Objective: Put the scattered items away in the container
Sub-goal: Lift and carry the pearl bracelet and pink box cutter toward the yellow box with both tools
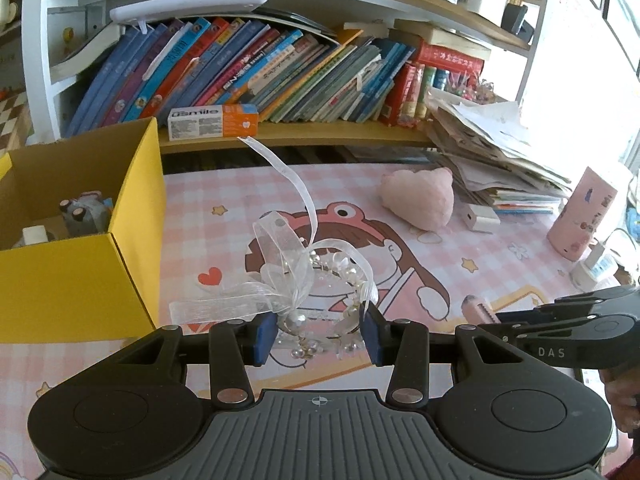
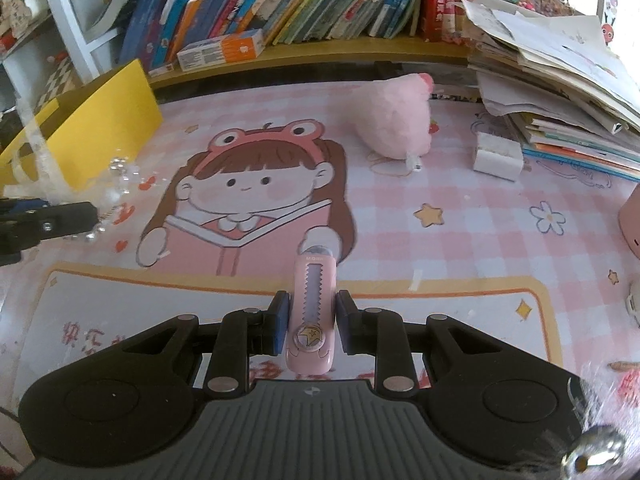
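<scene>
My left gripper (image 1: 320, 334) is shut on a pearl bracelet with a white sheer ribbon bow (image 1: 316, 280) and holds it above the pink desk mat (image 1: 500, 248), right of the yellow cardboard box (image 1: 76, 276). The box holds a few small items. My right gripper (image 2: 310, 322) is shut on a pink utility knife (image 2: 312, 308) over the mat's front part. The knife's tip also shows in the left wrist view (image 1: 476, 306). A pink plush heart (image 1: 420, 196) and a small white box (image 1: 482, 216) lie on the mat further back.
A bookshelf with leaning books (image 1: 260, 68) and an orange-white carton (image 1: 212, 120) stands behind the desk. A paper stack (image 1: 488, 148) sits at the back right. A pink cylinder (image 1: 584, 216) stands at the right edge.
</scene>
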`<state>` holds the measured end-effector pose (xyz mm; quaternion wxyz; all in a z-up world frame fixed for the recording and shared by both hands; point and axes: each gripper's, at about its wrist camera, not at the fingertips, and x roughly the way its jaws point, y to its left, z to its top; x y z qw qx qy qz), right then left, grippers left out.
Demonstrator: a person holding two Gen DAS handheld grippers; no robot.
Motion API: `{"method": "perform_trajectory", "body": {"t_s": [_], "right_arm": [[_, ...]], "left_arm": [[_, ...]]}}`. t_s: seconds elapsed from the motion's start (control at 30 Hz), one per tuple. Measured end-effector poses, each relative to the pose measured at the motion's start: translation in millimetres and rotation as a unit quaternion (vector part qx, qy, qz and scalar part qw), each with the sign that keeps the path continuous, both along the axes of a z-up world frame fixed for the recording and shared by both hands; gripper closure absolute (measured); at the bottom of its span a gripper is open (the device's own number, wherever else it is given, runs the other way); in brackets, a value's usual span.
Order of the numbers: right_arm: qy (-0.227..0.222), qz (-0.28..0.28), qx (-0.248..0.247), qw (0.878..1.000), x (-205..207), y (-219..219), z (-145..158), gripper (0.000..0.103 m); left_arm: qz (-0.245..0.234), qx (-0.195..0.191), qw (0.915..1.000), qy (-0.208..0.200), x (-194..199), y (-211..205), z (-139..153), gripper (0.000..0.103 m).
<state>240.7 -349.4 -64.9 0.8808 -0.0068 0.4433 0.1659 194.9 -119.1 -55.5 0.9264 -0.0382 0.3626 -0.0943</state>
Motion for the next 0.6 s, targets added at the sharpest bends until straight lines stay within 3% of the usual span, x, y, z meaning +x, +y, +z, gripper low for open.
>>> {"method": "perform_trajectory", "body": {"t_s": [0.33,0.6], "right_arm": [[-0.004,0.004,-0.017,1.000,-25,45,7,0.079],[-0.008,0.002,-0.022,1.000,-45,89,14,0.079]], "left_arm": [[-0.017,-0.013,0.9997,-0.015,-26,37,6,0.060],[-0.026,-0.021,0.9995,-0.004,-49,82,7,0.060]]}}
